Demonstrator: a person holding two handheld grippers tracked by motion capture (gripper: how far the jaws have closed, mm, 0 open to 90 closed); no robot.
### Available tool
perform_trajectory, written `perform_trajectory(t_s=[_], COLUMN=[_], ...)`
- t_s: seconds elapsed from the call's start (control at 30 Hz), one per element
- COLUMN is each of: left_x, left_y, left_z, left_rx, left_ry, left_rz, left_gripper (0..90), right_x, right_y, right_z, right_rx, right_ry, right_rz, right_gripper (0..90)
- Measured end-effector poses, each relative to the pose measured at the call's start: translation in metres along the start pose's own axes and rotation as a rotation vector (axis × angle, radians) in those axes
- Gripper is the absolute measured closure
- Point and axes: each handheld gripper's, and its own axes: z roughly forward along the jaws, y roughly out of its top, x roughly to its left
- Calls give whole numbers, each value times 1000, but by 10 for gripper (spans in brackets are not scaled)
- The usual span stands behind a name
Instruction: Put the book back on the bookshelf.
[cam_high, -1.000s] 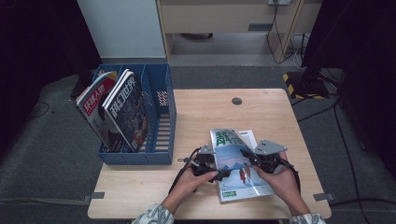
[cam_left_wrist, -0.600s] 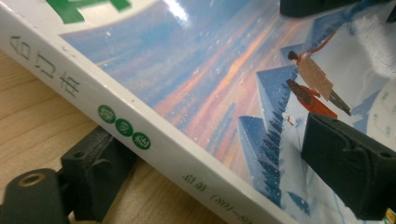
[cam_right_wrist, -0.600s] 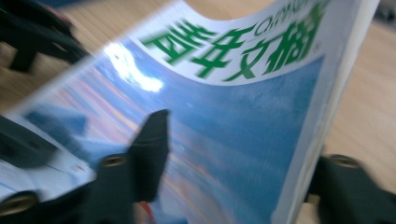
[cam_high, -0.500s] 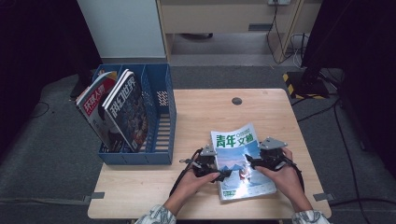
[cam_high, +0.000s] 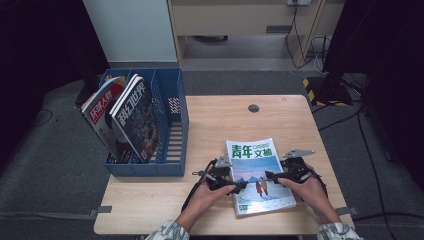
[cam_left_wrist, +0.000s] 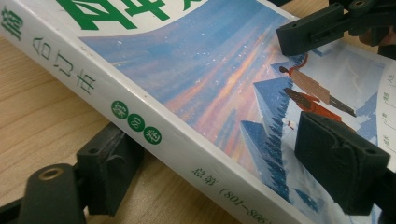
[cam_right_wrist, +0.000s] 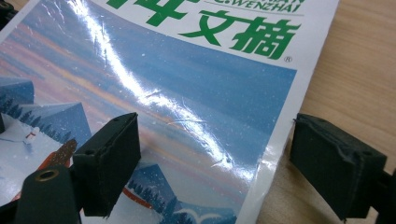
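The thick magazine (cam_left_wrist: 196, 93) lay flat on the wooden desk (cam_left_wrist: 32, 88), its white spine running from ten o'clock to five. The left gripper (cam_left_wrist: 224, 161) straddled that spine, not pinching it. The right gripper (cam_left_wrist: 327, 21) hovered at one o'clock.

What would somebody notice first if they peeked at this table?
Probably the bright magazine with green lettering and a snowy picture, lying flat on the near part of the wooden table. The left gripper and right gripper straddle its two side edges with jaws open. At the table's left stands a blue file rack with two magazines leaning inside.
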Motion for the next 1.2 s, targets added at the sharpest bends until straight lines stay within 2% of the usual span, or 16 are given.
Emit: perform_trajectory(t_s=[0.07, 0.13, 0.27, 0.37, 0.47, 0.57, 0.8, 0.87, 1.07, 1.17, 1.2], left_x=[1, 1, 3, 8, 15, 22, 26, 28, 34, 37, 37], left_y=[0, 0, 0, 2, 1, 1, 3, 4, 5, 5, 5], left_z=[0, -1, -2, -4, -8, -12, -19, -20, -24, -27, -28], left_rx=[-3, -4, -9, -6, -9, -20, -23, -27, -28, -38, -44], left_ry=[-2, -5, -4, -14, -36, -26, 0, -3, 4, 0, 0], left_rz=[-4, -6, -23, -66, -113, -141, -147, -153, -168, -183, -185], left_gripper=[162, 167, 190, 244, 319, 347, 390, 396, 403, 413, 430], right_x=[-3, -4, -2, 1, 5, 8, 19, 23, 31, 37, 39], right_y=[-1, -1, -1, -1, -1, 0, 1, 1, 2, 3, 3], right_z=[1, 2, 1, 0, -1, -3, -5, -4, 0, 3, 4], right_rx=[1, 4, 3, 2, 13, 21, 27, 28, 36, 39, 38], right_ry=[15, 27, 31, 23, 29, 35, 20, 15, 63, 75, 79], right_rz=[21, 38, 27, 12, -27, -42, -98, -96, -121, -116, -131], right_gripper=[155, 177, 192, 196, 212, 250, 292, 294, 294, 293, 294])
